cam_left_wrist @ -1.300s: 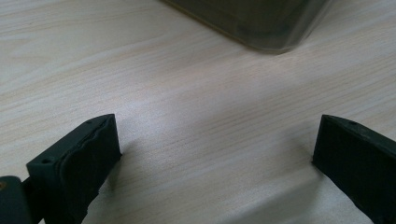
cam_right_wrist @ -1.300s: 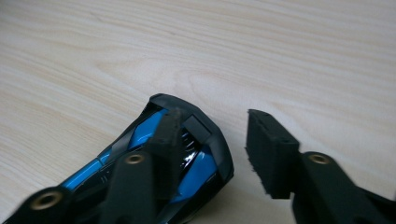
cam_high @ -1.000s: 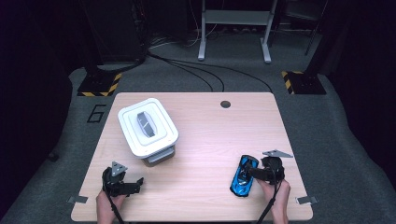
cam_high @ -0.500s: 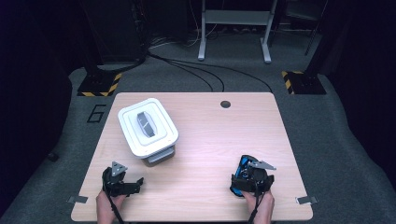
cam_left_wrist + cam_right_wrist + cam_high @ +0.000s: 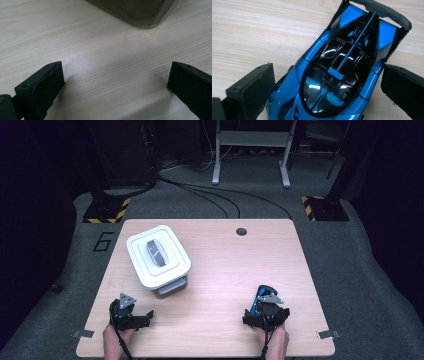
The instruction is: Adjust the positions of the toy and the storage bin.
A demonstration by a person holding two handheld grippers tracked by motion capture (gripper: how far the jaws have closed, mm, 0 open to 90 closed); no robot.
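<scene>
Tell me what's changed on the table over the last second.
The right tongs swung from the right of the blue toy car to its near end, and their jaws now straddle it, not closed. The car looks unmoved. The left tongs and the white lidded box stayed put.

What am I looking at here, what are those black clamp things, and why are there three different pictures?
A person sits at a wooden table, holding a two-jaw gripper in each hand. The high view looks down from above; each close-up comes from a camera riding on one gripper. The left gripper hangs open over bare wood near a white lidded container. The right gripper sits over a blue toy car, jaws open on either side of it. One jaw looks close to the car's side, but nothing is gripped yet.
</scene>
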